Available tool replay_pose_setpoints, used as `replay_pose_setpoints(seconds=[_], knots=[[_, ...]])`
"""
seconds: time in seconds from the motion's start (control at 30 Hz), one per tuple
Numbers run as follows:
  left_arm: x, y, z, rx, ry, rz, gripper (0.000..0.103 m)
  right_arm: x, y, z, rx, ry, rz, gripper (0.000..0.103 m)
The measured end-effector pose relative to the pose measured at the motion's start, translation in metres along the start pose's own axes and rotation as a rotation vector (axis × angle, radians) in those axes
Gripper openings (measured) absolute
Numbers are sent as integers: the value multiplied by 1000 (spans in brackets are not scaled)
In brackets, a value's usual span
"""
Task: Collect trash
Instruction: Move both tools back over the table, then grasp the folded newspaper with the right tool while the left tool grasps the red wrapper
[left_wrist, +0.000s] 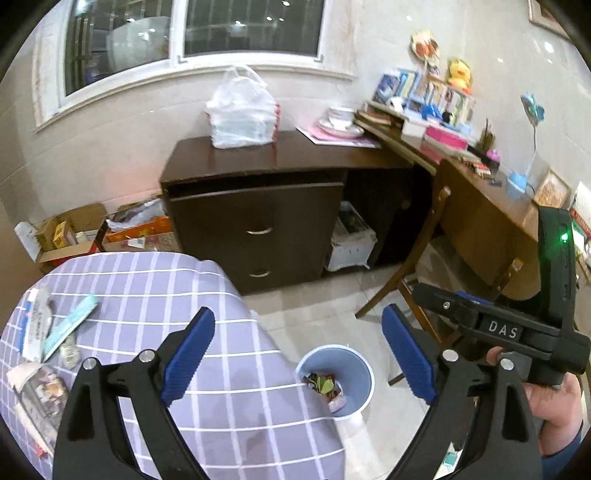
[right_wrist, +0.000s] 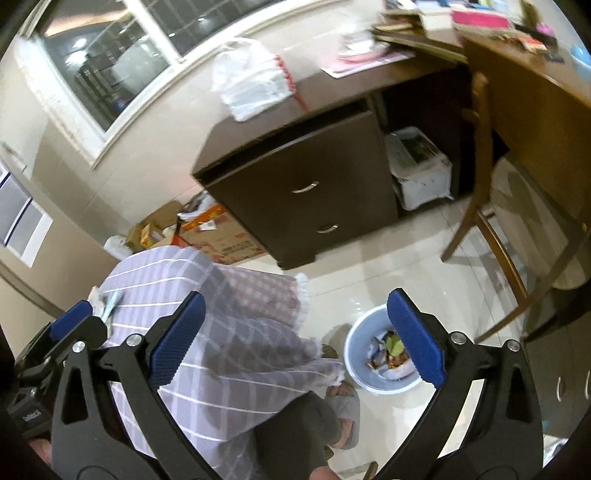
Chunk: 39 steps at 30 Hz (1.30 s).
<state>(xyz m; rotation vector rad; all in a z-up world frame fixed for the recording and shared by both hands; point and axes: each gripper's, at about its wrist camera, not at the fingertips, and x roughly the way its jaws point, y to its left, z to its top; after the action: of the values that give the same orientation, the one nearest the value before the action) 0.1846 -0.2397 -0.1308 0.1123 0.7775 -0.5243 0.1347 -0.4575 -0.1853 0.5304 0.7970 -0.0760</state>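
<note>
A light blue trash bin (left_wrist: 345, 373) stands on the tiled floor beside the table and holds leaves and wrappers; it also shows in the right wrist view (right_wrist: 362, 354). Wrappers and paper scraps (left_wrist: 48, 332) lie on the lilac checked tablecloth (left_wrist: 155, 280) at the left. My left gripper (left_wrist: 299, 354) is open and empty, above the table's edge and the bin. My right gripper (right_wrist: 295, 339) is open and empty, high above the tablecloth (right_wrist: 229, 332) and bin. The right gripper's body (left_wrist: 517, 328) shows at the right of the left wrist view.
A dark drawer cabinet (left_wrist: 258, 218) with a white plastic bag (left_wrist: 242, 110) on top stands by the wall. A wooden chair (left_wrist: 417, 273) and cluttered desk (left_wrist: 480, 184) are at the right. Cardboard boxes (left_wrist: 74, 232) sit on the floor at left. The person's slippered foot (right_wrist: 343, 410) is near the bin.
</note>
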Motion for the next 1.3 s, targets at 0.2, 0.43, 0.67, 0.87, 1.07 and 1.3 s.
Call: replay_pose_setpoints(seconds=[0.2,0.43,0.67,0.87,1.07,1.3], knots=[[-37,40,-6,-70,-50,29,90,-6,50,-2,-89,-6,46,97],[-78,97,-27,-177,-92,102,91,3,114,-17,-207,35,120,97],[-107,156,-63,-282,-86,185,91,24,179,-42,-357,110,183,97],[-131,206,-103,-371,-73,265,91,40,235,-76,-497,180,231,97],[-152,246,-141,-430,-58,337,91,69,281,-109,-595,266,263,97],[-160,284,-189,-475,-2,410,91,93,336,-155,-758,348,276,97]])
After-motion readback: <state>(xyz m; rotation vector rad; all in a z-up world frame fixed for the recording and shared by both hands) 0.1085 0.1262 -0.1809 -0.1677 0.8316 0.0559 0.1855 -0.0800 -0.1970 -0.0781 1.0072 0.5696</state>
